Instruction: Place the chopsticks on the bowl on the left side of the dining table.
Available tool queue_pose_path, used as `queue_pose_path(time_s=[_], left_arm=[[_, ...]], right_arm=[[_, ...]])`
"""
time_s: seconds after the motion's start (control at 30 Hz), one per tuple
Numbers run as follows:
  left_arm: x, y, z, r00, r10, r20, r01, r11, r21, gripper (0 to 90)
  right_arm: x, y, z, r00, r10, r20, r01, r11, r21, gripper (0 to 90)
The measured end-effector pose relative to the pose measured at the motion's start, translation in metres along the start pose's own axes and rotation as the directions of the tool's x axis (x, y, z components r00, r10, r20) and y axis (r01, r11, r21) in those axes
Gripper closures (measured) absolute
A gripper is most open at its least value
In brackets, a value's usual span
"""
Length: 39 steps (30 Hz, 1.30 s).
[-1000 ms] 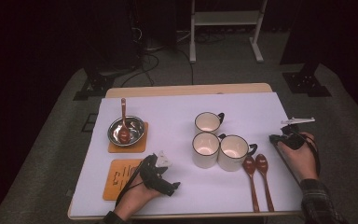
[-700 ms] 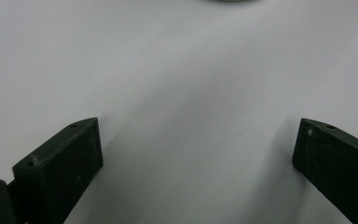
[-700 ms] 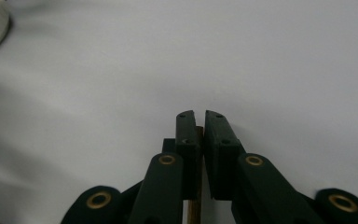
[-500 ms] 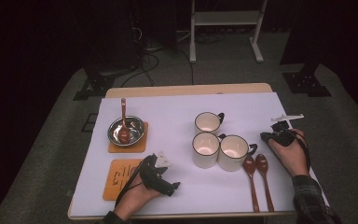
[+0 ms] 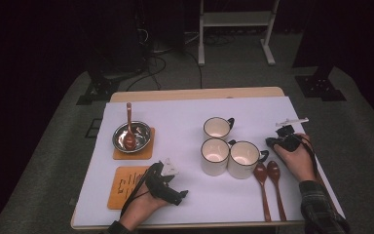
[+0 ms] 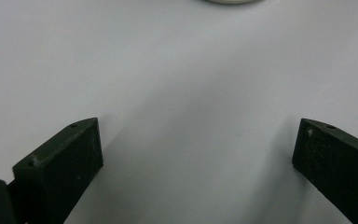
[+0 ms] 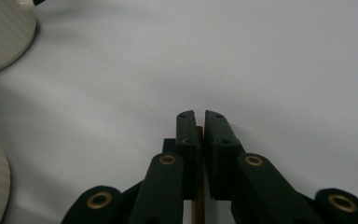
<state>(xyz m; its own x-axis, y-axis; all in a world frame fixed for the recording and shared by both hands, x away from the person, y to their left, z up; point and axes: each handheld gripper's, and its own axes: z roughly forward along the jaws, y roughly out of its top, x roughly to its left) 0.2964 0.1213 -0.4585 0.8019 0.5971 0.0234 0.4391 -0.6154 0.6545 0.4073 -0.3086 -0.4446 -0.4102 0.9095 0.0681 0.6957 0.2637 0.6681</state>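
A table (image 5: 190,112) covered with a white sheet is seen from above, with a person's forearms entering from the near edge. The left tongs (image 5: 171,187) are held low over the near-left part of the sheet, just right of an orange-brown wooden coaster (image 5: 124,187) with dark markings; in the left gripper view the left tongs (image 6: 196,154) are seen with jaws set wide apart and nothing but bare white sheet between them. The right tongs (image 5: 276,141) are held near the right edge of the table, pointing towards the three white ceramic mugs with dark handles (image 5: 231,151), which are grouped at the middle of the sheet and stand upright, the two nearer ones touching. In the right gripper view the right tongs (image 7: 199,126) are seen with jaws drawn almost together; a thin brownish strip is glimpsed low in the slit between them, but what it is cannot be told. Two dark reddish wooden spoons (image 5: 268,187) are laid side by side, bowls away from the person, just near of the right tongs and right of the mugs. At the far left, a small steel bowl (image 5: 132,136) is set on a second wooden coaster (image 5: 143,152), with another reddish spoon (image 5: 129,124) resting in it.
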Motion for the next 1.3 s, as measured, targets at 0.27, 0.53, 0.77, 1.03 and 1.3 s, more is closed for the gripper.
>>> queue_pose_path(time_s=[0.27, 0.53, 0.77, 1.03, 1.3], left_arm=[[0.000, 0.000, 0.000, 1.0000, -0.001, 0.000, 0.001, 1.0000, -0.001, 0.6], [0.000, 0.000, 0.000, 1.0000, -0.001, 0.001, 0.001, 1.0000, -0.002, 0.6], [0.000, 0.000, 0.000, 1.0000, -0.007, -0.002, 0.007, 1.0000, -0.003, 0.5], [0.000, 0.000, 0.000, 1.0000, -0.005, -0.003, 0.005, 1.0000, -0.003, 0.5], [0.000, 0.000, 0.000, 1.0000, -0.006, -0.002, 0.006, 1.0000, -0.004, 0.5]], right_arm=[[0.002, 0.000, 0.005, 0.9999, -0.014, 0.001, 0.014, 1.000, 0.013, 83.5], [0.003, -0.002, 0.003, 0.9997, -0.025, 0.005, 0.025, 1.000, 0.004, 74.7], [0.003, -0.006, -0.003, 0.9989, -0.044, 0.015, 0.044, 0.999, -0.009, 65.5], [0.001, -0.013, -0.014, 0.9988, -0.046, 0.020, 0.046, 0.999, -0.028, 59.3], [-0.001, -0.020, -0.025, 0.9983, -0.057, 0.017, 0.057, 0.997, -0.050, 55.9]])
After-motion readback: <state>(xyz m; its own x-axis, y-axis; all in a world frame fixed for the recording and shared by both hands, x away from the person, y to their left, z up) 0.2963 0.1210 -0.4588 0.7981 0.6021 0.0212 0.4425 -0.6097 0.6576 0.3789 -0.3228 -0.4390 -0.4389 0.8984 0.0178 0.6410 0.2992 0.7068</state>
